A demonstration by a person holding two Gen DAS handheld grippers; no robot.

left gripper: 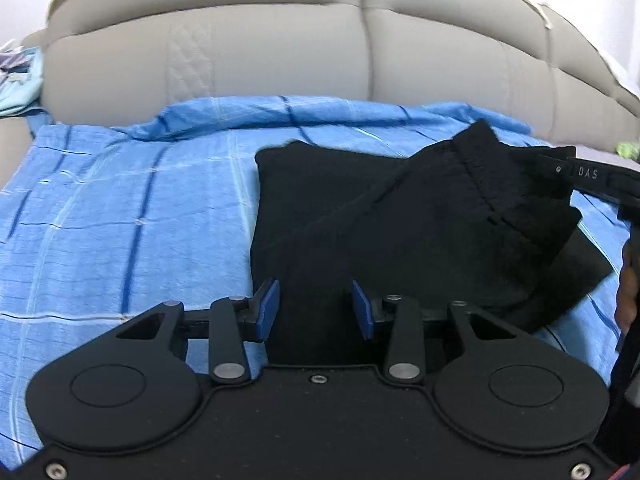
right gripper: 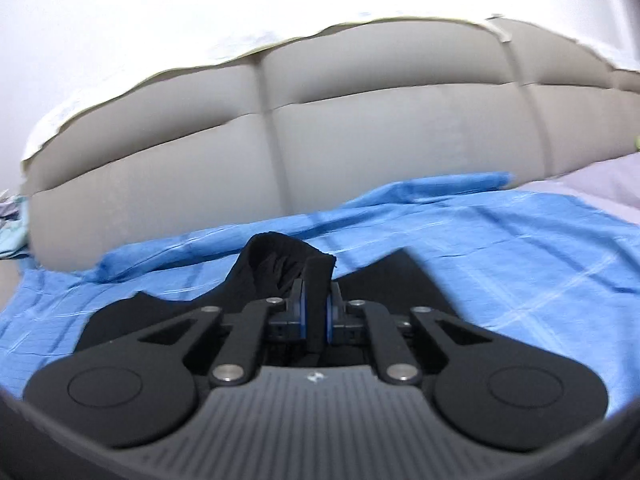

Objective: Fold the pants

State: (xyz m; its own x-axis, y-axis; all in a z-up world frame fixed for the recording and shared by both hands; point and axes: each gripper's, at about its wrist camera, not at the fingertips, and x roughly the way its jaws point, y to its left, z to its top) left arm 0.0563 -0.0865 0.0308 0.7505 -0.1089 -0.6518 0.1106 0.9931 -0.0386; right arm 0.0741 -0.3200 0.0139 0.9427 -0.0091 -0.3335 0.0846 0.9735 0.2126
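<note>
Right hand-held gripper (right gripper: 316, 312) pinching black pants (right gripper: 280, 260); left hand-held gripper (left gripper: 316, 306) agape.

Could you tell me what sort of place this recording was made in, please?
Most likely a bedroom. The black pants lie on a blue checked bedsheet spread over a bed, a padded grey headboard rises behind it, and a plain white wall stands above that.

- Black pants (left gripper: 400, 232), plain.
- Blue sheet (left gripper: 120, 200), checked with dark and pale lines.
- Grey-beige headboard (left gripper: 240, 52) at 12 o'clock.
- Blue pads (left gripper: 269, 304) on black left gripper (left gripper: 316, 306).
</note>
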